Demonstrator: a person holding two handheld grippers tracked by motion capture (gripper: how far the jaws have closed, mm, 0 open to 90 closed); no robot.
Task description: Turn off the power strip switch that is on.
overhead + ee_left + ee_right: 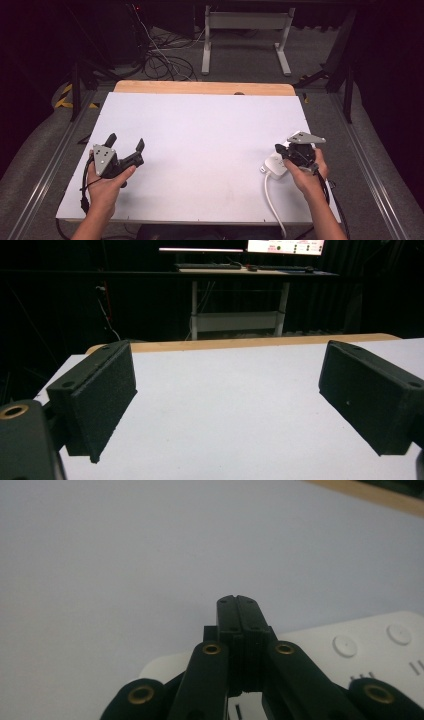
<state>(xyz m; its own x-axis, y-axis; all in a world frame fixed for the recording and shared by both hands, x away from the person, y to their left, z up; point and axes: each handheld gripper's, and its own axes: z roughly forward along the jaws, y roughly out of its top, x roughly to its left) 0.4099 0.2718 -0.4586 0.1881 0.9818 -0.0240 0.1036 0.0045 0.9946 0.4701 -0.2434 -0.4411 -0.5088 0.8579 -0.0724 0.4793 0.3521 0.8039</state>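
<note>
The left gripper [126, 144] hovers over the near left of the white table [200, 145], jaws spread wide with nothing between them. The right gripper [281, 150] sits at the near right — jaws pressed flat together, gripping nothing — just above a white power strip [274, 166] with its cord [270, 200] trailing toward the near edge.
</note>
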